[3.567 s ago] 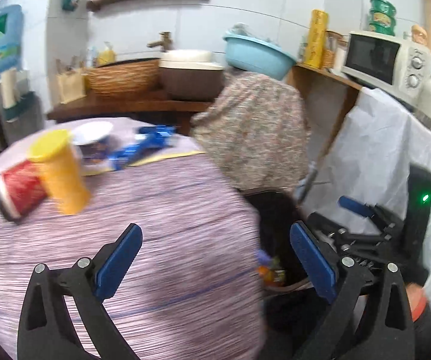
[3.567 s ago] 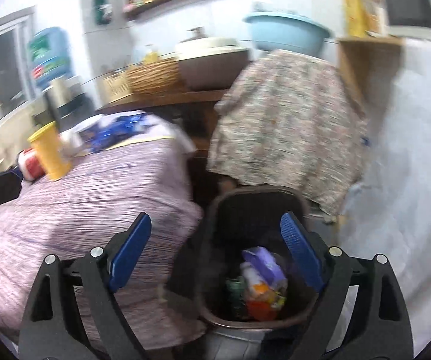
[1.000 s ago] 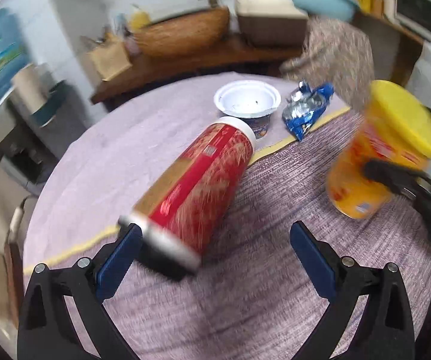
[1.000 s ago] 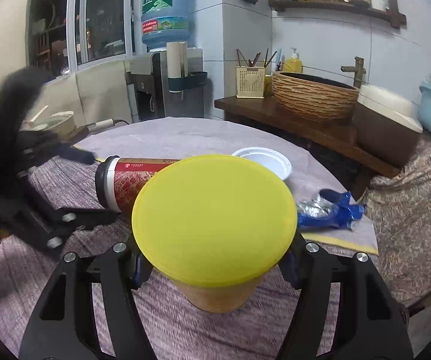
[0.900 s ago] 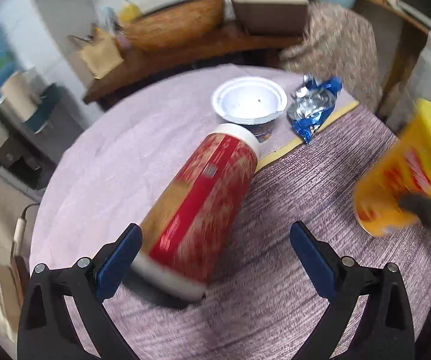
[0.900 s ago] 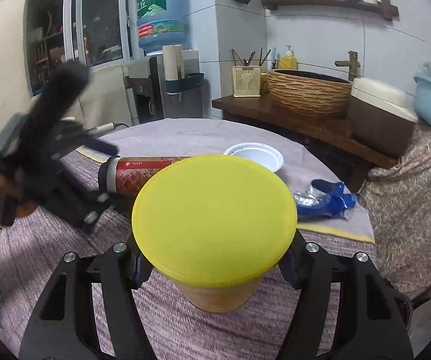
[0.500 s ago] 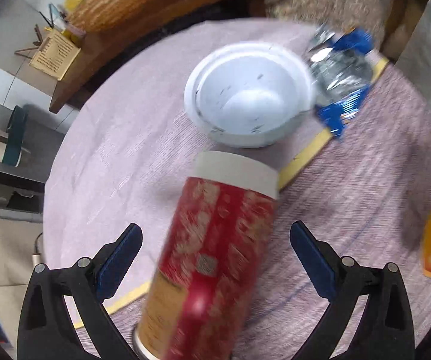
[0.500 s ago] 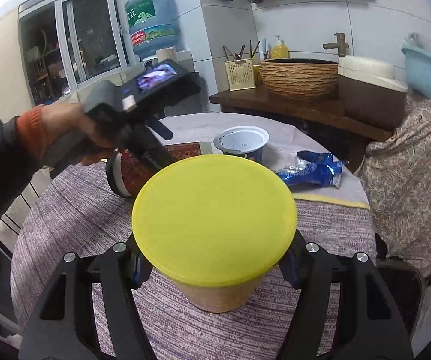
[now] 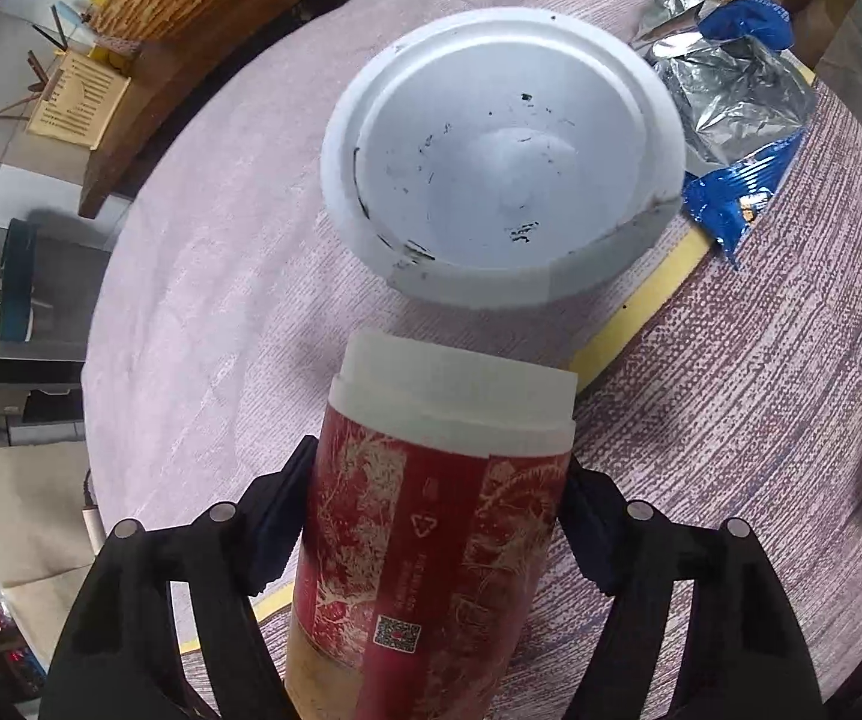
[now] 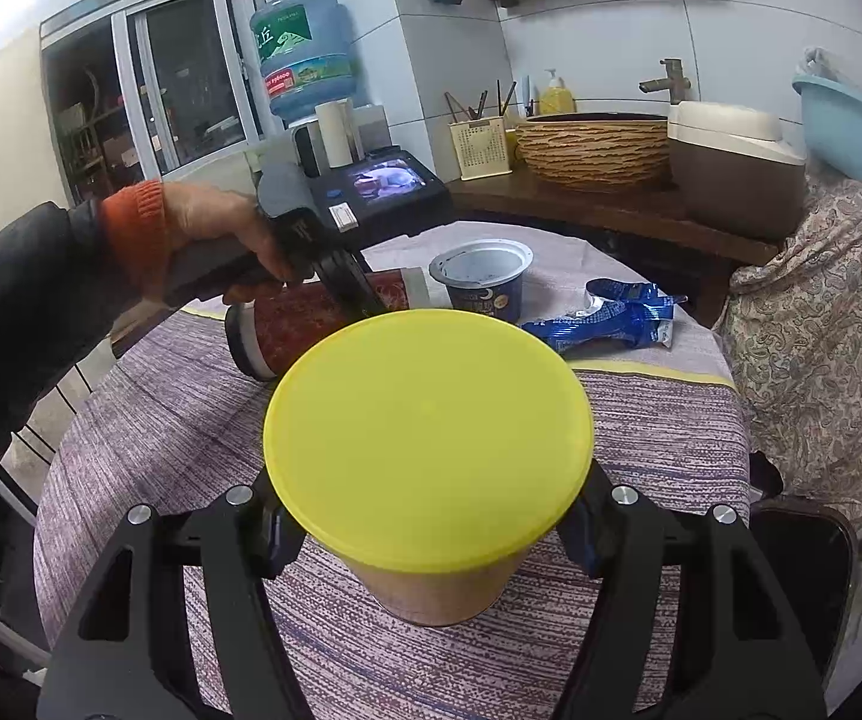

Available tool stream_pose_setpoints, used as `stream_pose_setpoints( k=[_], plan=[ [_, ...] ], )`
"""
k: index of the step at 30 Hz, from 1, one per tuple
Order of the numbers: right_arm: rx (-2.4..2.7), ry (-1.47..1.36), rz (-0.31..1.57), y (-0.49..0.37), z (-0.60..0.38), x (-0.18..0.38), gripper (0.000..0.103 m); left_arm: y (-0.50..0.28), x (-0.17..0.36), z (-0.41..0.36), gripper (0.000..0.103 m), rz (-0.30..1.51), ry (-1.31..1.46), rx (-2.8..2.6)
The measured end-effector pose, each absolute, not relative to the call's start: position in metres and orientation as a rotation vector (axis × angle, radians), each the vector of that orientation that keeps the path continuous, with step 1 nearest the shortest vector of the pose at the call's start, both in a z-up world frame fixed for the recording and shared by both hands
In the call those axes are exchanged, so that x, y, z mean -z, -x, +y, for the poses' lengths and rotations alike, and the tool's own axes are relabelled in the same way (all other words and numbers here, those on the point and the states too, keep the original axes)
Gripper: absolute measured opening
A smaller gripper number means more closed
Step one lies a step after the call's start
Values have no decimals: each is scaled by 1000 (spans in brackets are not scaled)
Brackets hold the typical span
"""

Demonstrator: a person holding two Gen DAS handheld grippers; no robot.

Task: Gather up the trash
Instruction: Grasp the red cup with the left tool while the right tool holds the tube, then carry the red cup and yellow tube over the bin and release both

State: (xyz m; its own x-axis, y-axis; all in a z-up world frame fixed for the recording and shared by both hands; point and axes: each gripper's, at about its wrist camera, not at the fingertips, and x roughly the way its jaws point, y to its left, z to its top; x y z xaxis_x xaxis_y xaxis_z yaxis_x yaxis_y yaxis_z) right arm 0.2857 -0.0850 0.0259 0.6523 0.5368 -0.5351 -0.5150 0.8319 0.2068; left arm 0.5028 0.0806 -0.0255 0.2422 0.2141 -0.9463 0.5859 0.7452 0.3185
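A red can (image 9: 431,540) with a white cap lies on its side on the round purple-clothed table (image 9: 203,276). My left gripper (image 9: 434,480) points steeply down over it, and its jaws are closing, both pads against the can's sides. The right wrist view shows the same can (image 10: 299,324) under a person's hand holding that gripper (image 10: 359,294). My right gripper (image 10: 428,516) is shut on a yellow-lidded tub (image 10: 428,438), held above the table's near side. An empty white cup (image 9: 503,168) and a crumpled blue wrapper (image 9: 737,120) lie beyond the can.
A dark bin (image 10: 803,570) stands beside the table at the lower right. A cloth-covered stand (image 10: 821,330) is behind it. A wooden counter (image 10: 611,210) with a basket, a pot and a chopstick holder runs along the back wall, and a water dispenser (image 10: 305,60) stands at the left.
My left gripper swung down over the red can and its jaws narrowed from wide open until they touch its sides. The right gripper drifted back with the yellow tub.
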Motion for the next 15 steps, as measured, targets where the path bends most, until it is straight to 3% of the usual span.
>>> stream_pose_setpoints(
  k=[7,15],
  plan=[
    [-601,-55,613,-278,-91,-25,66,-475,-11,89,70,1195,-648,276],
    [-594,-69,584,-262,-102,-30,66,-402,-61,121,69,912,-419,258]
  ],
)
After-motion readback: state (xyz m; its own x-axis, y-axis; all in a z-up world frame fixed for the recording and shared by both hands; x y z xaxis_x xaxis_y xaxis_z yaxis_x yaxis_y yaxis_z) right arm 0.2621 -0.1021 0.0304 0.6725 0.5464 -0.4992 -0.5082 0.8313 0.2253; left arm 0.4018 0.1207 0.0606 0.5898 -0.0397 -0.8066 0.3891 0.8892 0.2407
